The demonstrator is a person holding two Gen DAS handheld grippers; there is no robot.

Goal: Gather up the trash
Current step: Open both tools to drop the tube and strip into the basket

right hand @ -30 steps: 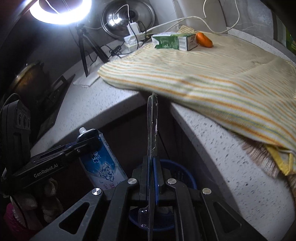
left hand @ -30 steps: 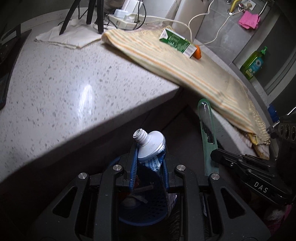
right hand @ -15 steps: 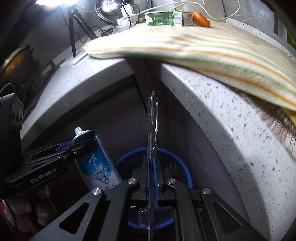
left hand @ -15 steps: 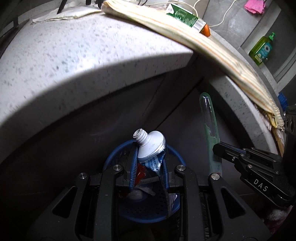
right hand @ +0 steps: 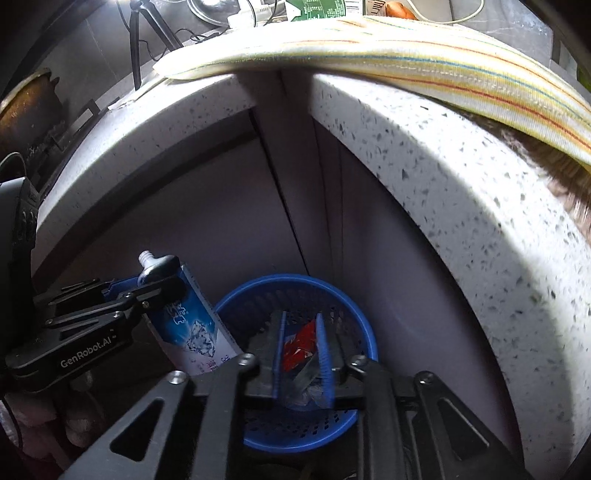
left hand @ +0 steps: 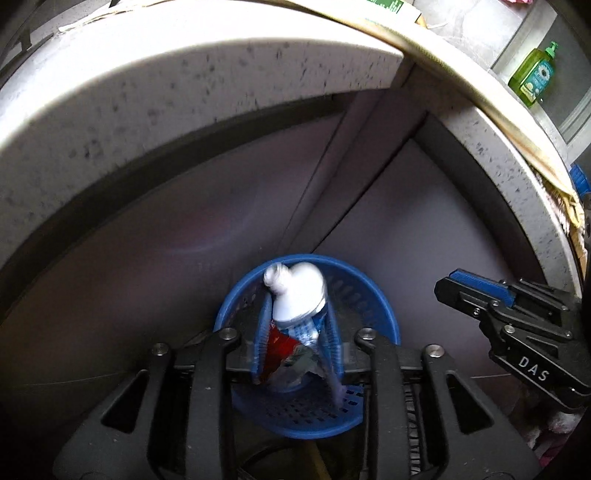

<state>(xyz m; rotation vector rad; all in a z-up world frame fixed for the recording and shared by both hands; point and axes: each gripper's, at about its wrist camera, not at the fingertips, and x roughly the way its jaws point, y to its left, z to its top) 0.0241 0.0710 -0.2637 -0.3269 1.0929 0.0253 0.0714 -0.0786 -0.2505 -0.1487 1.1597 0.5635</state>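
Observation:
A blue mesh basket (left hand: 384, 306) (right hand: 354, 306) stands on the floor in the corner under the counter, with a red wrapper (right hand: 301, 347) and clear plastic in it. Right above the basket, my left gripper (left hand: 297, 301) (right hand: 159, 277) has a white and blue toothpaste tube (left hand: 299, 291) (right hand: 184, 321) between its pads. Its jaws are opening and the tube looks blurred. Over the same basket, my right gripper (right hand: 301, 315) (left hand: 448, 282) has its jaws opening with nothing between them.
A speckled stone counter (left hand: 184, 92) curves overhead, with grey cabinet doors (right hand: 221, 221) beneath it. A striped cloth (right hand: 406, 48) hangs over its edge, with a green carton (right hand: 317, 5) on top. A green soap bottle (left hand: 533, 74) stands at the far right.
Both grippers have sunk below the counter edge to just over the basket. The right jaws have parted and the long clear strip they held is gone from them.

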